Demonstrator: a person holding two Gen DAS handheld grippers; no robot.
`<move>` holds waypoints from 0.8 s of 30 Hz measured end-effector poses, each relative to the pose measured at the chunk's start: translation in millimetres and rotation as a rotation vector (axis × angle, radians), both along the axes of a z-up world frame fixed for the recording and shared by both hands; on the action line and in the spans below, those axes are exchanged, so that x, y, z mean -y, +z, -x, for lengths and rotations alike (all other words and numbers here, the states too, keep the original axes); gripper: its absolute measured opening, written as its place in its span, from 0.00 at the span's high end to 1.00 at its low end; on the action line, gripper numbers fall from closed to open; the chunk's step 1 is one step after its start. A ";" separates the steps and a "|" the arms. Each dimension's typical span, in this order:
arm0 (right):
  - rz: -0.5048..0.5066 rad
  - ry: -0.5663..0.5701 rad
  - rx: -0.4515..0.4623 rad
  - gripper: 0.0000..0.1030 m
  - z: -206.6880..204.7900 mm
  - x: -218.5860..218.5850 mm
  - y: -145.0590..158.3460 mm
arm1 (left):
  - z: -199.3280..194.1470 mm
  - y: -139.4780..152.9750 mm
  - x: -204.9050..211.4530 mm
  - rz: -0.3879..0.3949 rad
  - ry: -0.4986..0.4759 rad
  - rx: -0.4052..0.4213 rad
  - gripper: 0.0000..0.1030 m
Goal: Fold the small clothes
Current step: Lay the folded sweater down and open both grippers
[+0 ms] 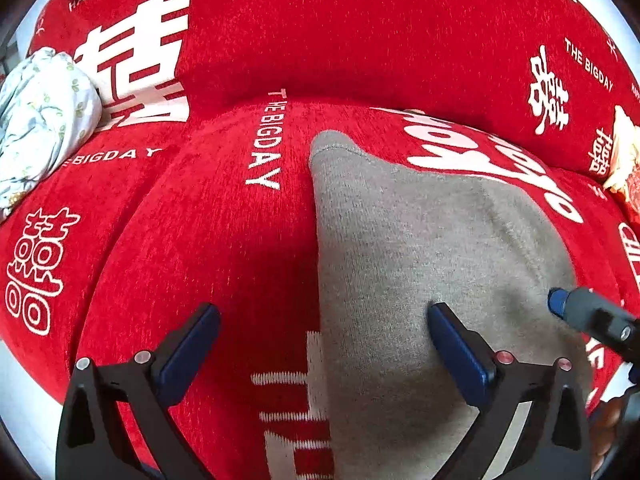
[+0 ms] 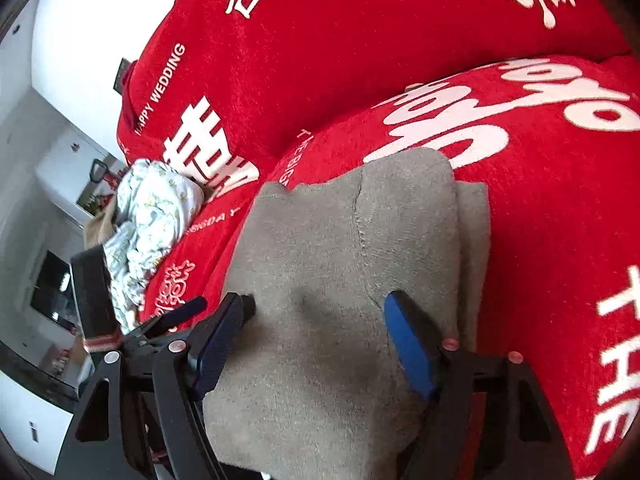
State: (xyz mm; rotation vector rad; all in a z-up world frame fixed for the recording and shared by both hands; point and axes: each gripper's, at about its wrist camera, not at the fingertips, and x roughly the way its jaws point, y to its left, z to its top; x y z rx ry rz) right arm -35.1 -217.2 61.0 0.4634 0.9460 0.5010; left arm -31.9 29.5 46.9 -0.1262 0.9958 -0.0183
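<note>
Now: grey knit garment (image 2: 344,264) partly folded on red sofa cover (image 1: 224,216).
Left gripper (image 1: 324,316): fingers apart, over garment's left edge.
Right gripper (image 2: 316,312): fingers apart, empty.
Tip: pinch edges evenly before folding.

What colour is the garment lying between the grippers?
Plain grey-beige garment, no print; the right wrist view shows it best.
</note>
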 end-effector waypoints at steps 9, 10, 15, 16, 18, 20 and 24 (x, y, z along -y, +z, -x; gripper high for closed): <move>0.021 0.056 0.054 0.24 52.7 1.3 -7.5 | 49.4 -0.7 18.9 -0.100 -0.077 0.062 0.00; 0.012 0.055 0.067 0.24 56.7 3.3 -10.3 | 52.0 -3.5 18.3 -0.089 -0.075 0.068 0.00; 0.046 0.064 0.109 0.24 74.6 2.8 -13.8 | 59.0 -10.5 11.0 -0.031 -0.057 0.070 0.00; 0.049 0.064 0.109 0.24 77.0 2.6 -14.6 | 60.7 -10.6 11.8 -0.035 -0.058 0.074 0.00; 0.049 0.067 0.104 0.24 80.8 2.9 -17.3 | 64.9 -10.3 13.6 -0.047 -0.057 0.081 0.00; 0.049 0.070 0.097 0.24 84.9 3.3 -20.5 | 70.6 -10.3 16.1 -0.065 -0.062 0.091 0.00; 0.074 0.069 0.092 0.24 95.3 1.6 -23.2 | 82.3 -5.2 15.8 -0.067 -0.073 0.086 0.00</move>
